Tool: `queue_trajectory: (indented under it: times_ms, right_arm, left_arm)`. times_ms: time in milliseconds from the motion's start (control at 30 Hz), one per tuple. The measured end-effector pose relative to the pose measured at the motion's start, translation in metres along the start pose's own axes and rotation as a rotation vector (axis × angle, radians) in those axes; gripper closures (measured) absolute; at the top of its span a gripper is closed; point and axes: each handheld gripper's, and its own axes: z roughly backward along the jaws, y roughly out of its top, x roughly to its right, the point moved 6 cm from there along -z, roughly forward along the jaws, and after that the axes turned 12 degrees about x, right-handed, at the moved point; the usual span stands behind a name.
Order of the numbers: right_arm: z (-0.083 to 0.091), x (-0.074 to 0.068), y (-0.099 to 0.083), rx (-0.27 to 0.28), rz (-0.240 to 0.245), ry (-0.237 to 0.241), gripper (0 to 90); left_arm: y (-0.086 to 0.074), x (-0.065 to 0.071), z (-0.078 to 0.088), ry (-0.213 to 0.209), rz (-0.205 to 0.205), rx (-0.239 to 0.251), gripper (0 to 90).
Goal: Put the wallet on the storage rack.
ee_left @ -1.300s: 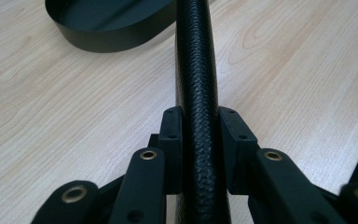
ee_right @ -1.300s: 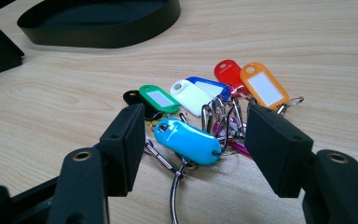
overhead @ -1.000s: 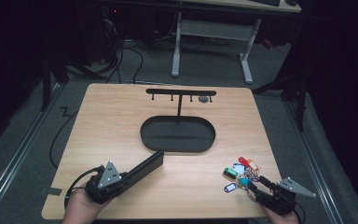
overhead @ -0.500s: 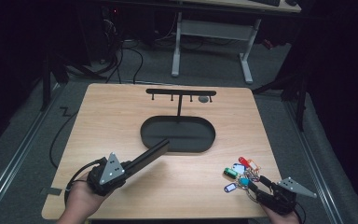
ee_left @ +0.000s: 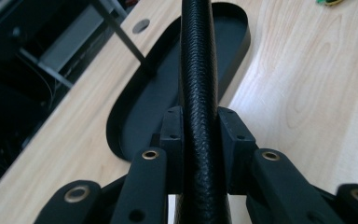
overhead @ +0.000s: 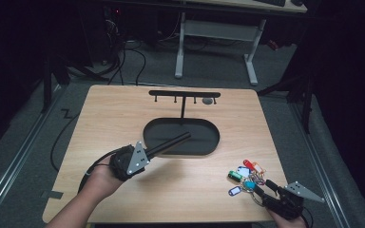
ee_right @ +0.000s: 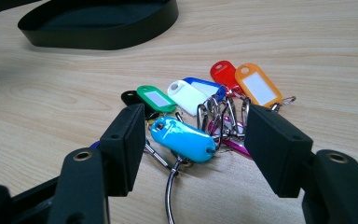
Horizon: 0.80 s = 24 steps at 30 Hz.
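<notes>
Here the left gripper [overhead: 168, 145] is clenched on a black rod [overhead: 171, 143]; in the left gripper view its pads [ee_left: 235, 135] press on both sides of the rod [ee_left: 199, 93], a long round bar with a finely textured, woven-looking skin; the rod juts forward past the jaws and its far end hangs over the near left part of the black oval tray [overhead: 214, 147]; whether it touches the tray cannot be told; behind the tray a thin post carries a rack [overhead: 184, 93] with small pegs, close to the table's far edge. The right gripper [overhead: 261, 190] sits at the near right corner with jaws released; in the right gripper view its pads [ee_right: 123, 144] stand apart on either side of a bunch of key tags [ee_right: 200, 116], a light blue tag lying between them with green, white, blue, red and orange ones fanned out beyond on metal rings; neither pad presses on a tag. The bunch [overhead: 244, 176] lies near the table's [overhead: 123, 118] right and near edges, just off the tray's near right end; bare wood spreads wide to the tray's left and along the near side between the two hands.
</notes>
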Motion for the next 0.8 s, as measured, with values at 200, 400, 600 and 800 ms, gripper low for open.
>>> queue_trajectory:
  times_ms: [200,400,600,800]
  right_arm:
    - [0.0,-0.004,-0.001,0.002,0.021,0.012,38.3]
    - [-0.001,-0.009,-0.002,-0.005,0.052,0.026,38.2]
    - [-0.002,-0.009,-0.003,-0.006,0.052,0.03,38.3]
    - [0.0,-0.007,-0.003,-0.002,0.045,0.028,38.3]
  left_arm:
    - [0.006,-0.008,-0.025,-0.017,-0.078,-0.015,74.6]
    - [0.009,-0.015,-0.043,-0.021,-0.125,-0.028,74.6]
    - [0.013,-0.021,-0.056,-0.024,-0.192,-0.035,74.5]
    - [0.015,-0.028,-0.073,-0.031,-0.218,-0.054,74.5]
